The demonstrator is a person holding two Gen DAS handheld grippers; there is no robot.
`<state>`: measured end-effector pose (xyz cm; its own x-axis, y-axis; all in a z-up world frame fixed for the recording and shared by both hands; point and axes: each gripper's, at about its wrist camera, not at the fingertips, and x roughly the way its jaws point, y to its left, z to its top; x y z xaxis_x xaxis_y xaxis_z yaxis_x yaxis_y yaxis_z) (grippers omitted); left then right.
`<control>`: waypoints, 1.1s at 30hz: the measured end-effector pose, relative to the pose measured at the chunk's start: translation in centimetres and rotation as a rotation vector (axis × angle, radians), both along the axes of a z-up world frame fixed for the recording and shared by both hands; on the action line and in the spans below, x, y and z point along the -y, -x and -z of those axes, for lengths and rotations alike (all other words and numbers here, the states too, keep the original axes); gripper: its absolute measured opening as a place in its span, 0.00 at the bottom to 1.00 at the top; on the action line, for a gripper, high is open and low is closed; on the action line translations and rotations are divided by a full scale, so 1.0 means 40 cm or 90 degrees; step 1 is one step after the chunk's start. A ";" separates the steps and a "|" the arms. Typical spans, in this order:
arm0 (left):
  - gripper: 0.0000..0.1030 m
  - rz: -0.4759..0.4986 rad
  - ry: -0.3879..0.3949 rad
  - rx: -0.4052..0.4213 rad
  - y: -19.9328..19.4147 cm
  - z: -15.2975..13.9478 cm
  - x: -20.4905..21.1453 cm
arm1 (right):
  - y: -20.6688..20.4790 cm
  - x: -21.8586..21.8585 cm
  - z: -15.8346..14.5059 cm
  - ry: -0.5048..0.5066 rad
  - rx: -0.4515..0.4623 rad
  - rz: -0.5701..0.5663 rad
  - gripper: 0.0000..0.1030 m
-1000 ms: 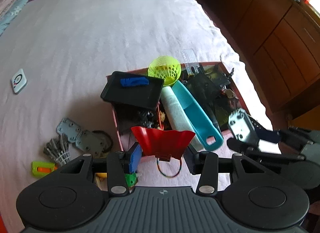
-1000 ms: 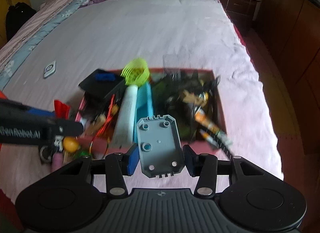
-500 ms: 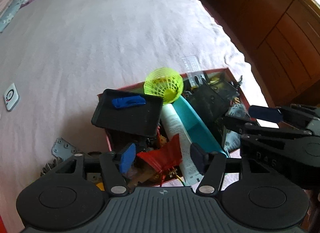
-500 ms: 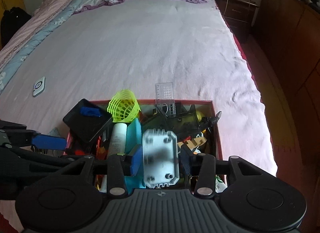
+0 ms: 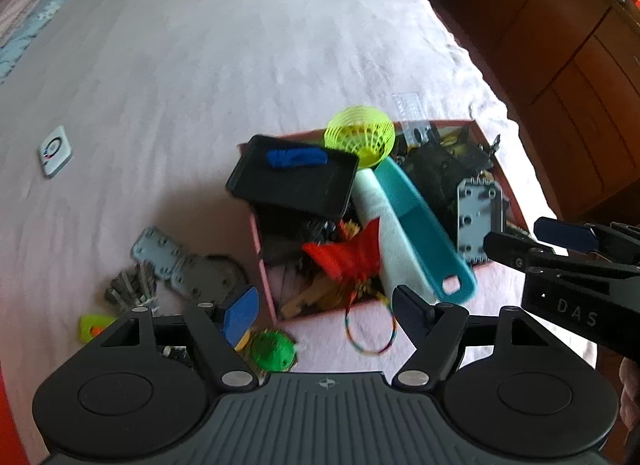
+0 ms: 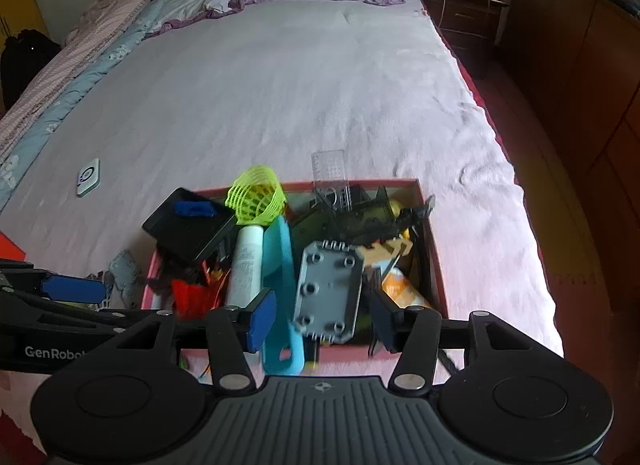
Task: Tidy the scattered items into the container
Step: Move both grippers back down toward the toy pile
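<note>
- Box (image 5: 267, 285) sits on the bed (image 5: 240, 45), crammed with items.
- Red shuttlecock (image 5: 348, 253) and grey plate (image 6: 326, 293) lie inside the box.
- Left gripper (image 5: 324, 311) is opening, empty, above the box's near edge.
- Right gripper (image 6: 322, 319) is opening, the plate free between its jaws.

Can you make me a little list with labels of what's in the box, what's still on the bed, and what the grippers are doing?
container: red box on the bed
in box: grey plate, red shuttlecock, teal scoop, yellow shuttlecock, black tray
on bed: metal hinge, green ball, bracelet, white device
left gripper: opening, nothing between
right gripper: opening, above plate
</note>
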<state>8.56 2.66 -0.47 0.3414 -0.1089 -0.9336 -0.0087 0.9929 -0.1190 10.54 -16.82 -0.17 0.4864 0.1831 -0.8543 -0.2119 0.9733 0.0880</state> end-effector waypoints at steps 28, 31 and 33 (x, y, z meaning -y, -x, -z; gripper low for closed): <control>0.78 -0.117 -0.023 -0.053 0.412 0.076 -0.353 | 0.360 -0.350 0.093 0.045 -0.083 -0.195 0.64; 0.78 -0.095 -0.026 -0.057 0.416 0.110 -0.405 | 0.386 -0.427 0.110 0.075 -0.076 -0.219 0.68; 0.78 -0.081 -0.037 -0.064 0.412 0.142 -0.436 | 0.401 -0.484 0.128 0.106 -0.066 -0.249 0.68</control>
